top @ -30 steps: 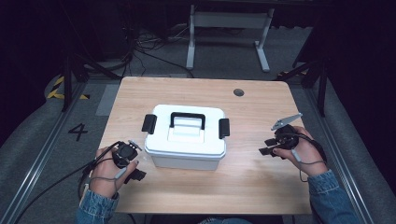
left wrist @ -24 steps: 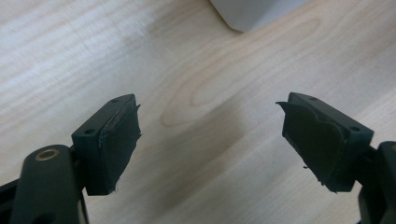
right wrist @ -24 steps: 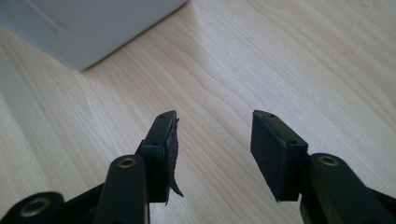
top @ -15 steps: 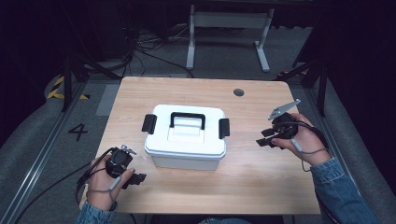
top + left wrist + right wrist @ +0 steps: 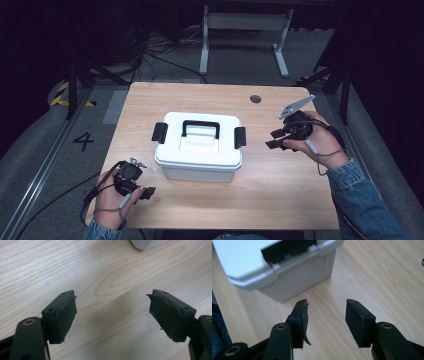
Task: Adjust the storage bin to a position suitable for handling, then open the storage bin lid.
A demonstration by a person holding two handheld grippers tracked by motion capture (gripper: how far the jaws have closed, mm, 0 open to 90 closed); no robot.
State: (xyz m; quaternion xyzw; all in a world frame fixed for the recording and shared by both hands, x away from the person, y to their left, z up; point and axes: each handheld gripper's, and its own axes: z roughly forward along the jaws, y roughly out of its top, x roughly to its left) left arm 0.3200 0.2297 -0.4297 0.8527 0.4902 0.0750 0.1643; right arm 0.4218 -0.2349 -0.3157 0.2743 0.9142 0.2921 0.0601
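A white lidded box (image 5: 200, 150) stands mid-table, with a black handle (image 5: 200, 126) on top and a black latch at its left end (image 5: 159, 132) and its right end (image 5: 240, 137). My left gripper (image 5: 145, 192) is low near the table's front-left corner, just left of the box. It is open over bare wood (image 5: 112, 296), and a box corner (image 5: 145, 243) shows beyond it. My right gripper (image 5: 274, 139) hovers right of the box, open and empty (image 5: 327, 305). It points at the box's right end (image 5: 294, 282) below the black latch (image 5: 287, 248).
The wooden table (image 5: 280, 195) has a dark round grommet hole (image 5: 255, 99) at the back right. Behind the table, a white metal frame (image 5: 245, 22) and cables lie on the dark floor. A "4" mark (image 5: 83, 141) is on the floor at the left.
My right gripper has risen and moved away from the person, slightly left toward the box's right latch. My left gripper has drawn back toward the near edge.
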